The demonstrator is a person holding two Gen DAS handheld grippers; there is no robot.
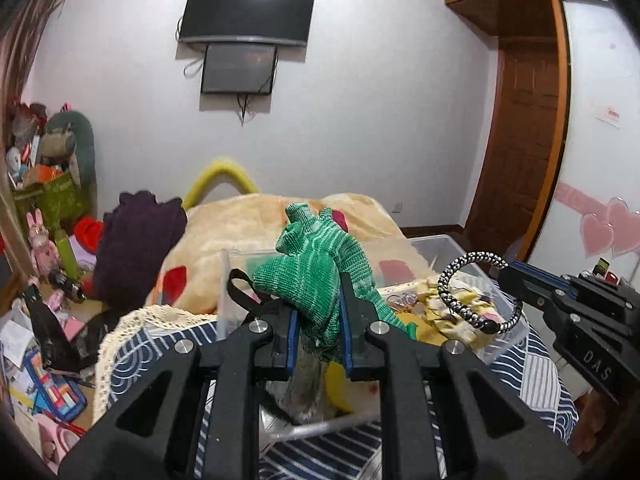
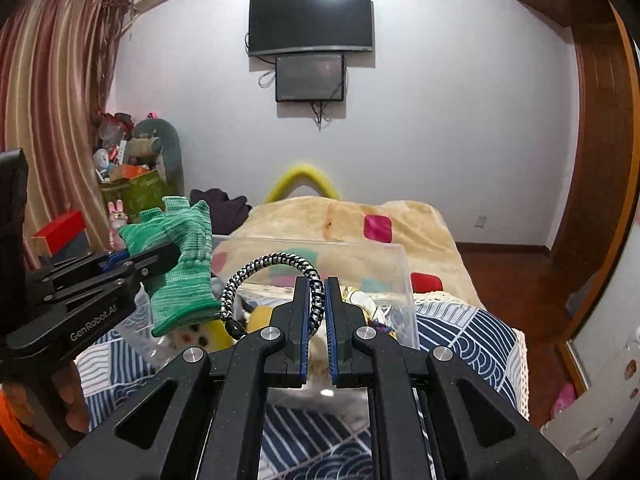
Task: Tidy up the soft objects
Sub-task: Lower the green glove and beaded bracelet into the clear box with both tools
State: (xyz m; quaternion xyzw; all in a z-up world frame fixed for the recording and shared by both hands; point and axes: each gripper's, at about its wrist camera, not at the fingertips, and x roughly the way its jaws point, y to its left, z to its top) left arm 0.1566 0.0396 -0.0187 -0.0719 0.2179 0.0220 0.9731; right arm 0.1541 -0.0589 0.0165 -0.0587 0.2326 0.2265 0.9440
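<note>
Spreading across the lower part of both views is a bed (image 1: 532,364) under a navy-and-white patterned quilt, with a cream fleece blanket (image 1: 244,220) heaped at its far end. Mounted on the white wall beyond is a dark television (image 2: 310,20), with a smaller screen (image 2: 310,78) just below it. On the quilt sits a clear plastic bin (image 2: 360,258), open at the top and holding a jumble of soft pieces, among them something yellow and a pale floral fabric.

Above the bin, the left hand-held gripper (image 1: 318,320) is clamped on a green knitted glove (image 1: 316,264); its blue-padded jaws press the glove from both sides, the fingers of the glove pointing up and the cuff trailing down toward the bin. From the right wrist view the same glove (image 2: 180,264) hangs over the bin's left edge, held clear of the contents.

The right hand-held gripper (image 2: 316,312) has its jaws nearly together, pinching a black-and-white braided cord loop (image 2: 276,264). The cord arches up and to the left from the pads, ending in a dark bead near the glove's cuff, and it too is held above the bin. In the left wrist view this loop (image 1: 476,292) shows just right of the glove, not touching it.
</note>
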